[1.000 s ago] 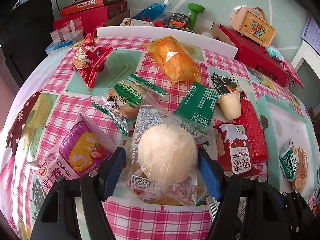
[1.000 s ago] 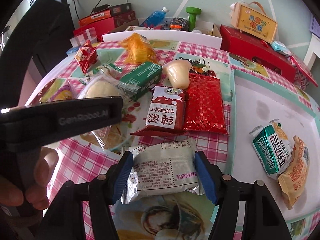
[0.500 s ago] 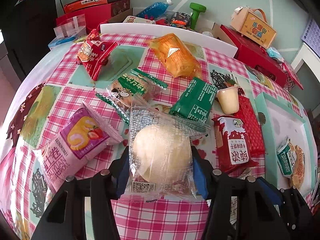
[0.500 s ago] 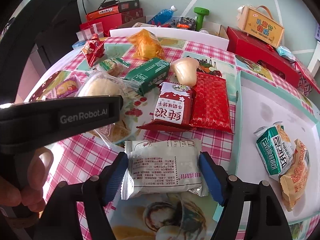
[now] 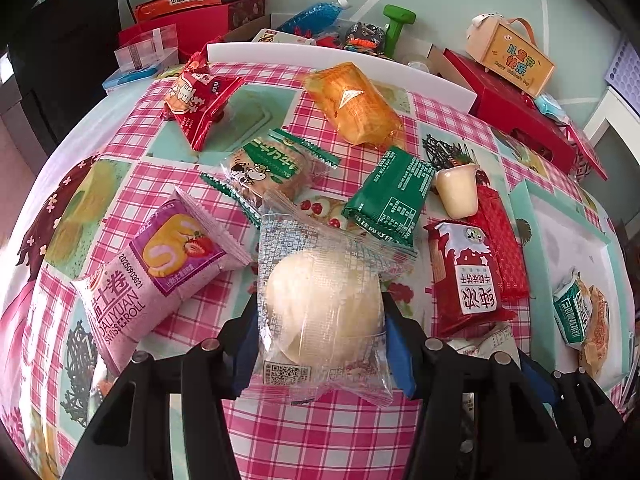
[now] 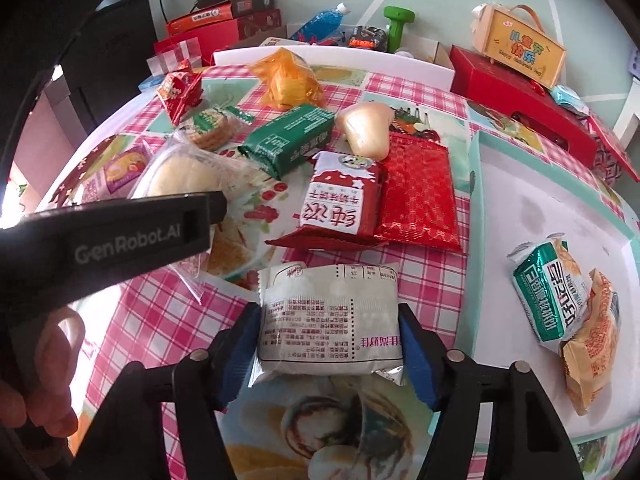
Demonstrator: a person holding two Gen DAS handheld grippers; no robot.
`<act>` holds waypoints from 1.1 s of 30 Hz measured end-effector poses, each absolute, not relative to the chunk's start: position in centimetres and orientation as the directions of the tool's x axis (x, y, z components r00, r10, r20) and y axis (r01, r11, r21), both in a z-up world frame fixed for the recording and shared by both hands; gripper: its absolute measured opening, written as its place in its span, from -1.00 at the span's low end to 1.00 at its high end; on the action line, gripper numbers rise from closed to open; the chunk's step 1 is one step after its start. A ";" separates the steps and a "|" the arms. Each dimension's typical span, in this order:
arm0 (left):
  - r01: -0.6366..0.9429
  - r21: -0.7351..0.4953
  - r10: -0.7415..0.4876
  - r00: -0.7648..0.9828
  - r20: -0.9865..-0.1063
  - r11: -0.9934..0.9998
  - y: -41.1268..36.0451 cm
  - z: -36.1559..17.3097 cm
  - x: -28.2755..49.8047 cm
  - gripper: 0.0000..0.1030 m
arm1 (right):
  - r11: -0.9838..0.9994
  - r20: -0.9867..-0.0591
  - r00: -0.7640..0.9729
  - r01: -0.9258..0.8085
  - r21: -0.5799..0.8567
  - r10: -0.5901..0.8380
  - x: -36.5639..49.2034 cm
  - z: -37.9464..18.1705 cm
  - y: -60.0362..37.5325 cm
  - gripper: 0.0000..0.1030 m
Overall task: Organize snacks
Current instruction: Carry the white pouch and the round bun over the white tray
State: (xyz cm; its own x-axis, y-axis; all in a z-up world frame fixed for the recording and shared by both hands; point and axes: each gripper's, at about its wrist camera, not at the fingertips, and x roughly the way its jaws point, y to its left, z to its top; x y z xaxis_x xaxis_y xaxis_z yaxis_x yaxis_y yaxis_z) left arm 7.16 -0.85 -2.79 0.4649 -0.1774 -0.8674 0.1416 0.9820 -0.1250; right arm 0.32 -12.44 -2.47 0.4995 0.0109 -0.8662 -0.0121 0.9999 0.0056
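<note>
My left gripper [image 5: 320, 344] is shut on a clear packet holding a round pale bun [image 5: 322, 306], lifted a little off the checked cloth. My right gripper [image 6: 328, 344] is shut on a white packet with printed text [image 6: 328, 316], near the table's front. The left gripper's body [image 6: 120, 236] crosses the right wrist view, with the bun packet [image 6: 184, 172] behind it. A white tray [image 6: 532, 216] at the right holds a green-and-white packet [image 6: 548, 296] and an orange packet [image 6: 592, 340].
Loose snacks lie on the cloth: a pink Swiss roll packet [image 5: 156, 272], green biscuit packet [image 5: 268, 168], green bar [image 5: 392, 196], orange packet [image 5: 352, 104], red packets [image 5: 464, 276], a jelly cup [image 5: 456, 192]. Red boxes [image 6: 520, 96] and a bottle stand behind the table.
My left gripper closed on the bun packet and raised it slightly. My right gripper closed onto the white packet after opening a little wider half a second ago.
</note>
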 end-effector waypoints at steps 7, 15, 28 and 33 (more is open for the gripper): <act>0.141 -0.125 -0.177 0.463 -0.869 0.982 -0.9 -2.7 7.3 0.10 | 1.000 -0.861 0.509 0.006 0.010 0.006 0.2 -2.2 -13.0 0.20; 0.146 -0.121 -0.178 0.493 -0.851 0.982 -1.1 -1.3 7.0 0.10 | 0.999 -0.836 0.548 0.027 0.040 0.019 -0.3 -0.6 -14.0 0.20; 0.162 -0.128 -0.200 0.583 -0.788 0.978 -2.3 3.2 5.5 0.10 | 0.989 -0.744 0.668 0.109 0.102 0.003 -2.2 3.9 -16.9 0.20; 0.204 -0.139 -0.236 0.603 -0.762 0.969 -4.1 4.5 4.7 0.10 | 0.977 -0.721 0.691 0.185 0.109 -0.051 -2.9 5.1 -19.5 0.20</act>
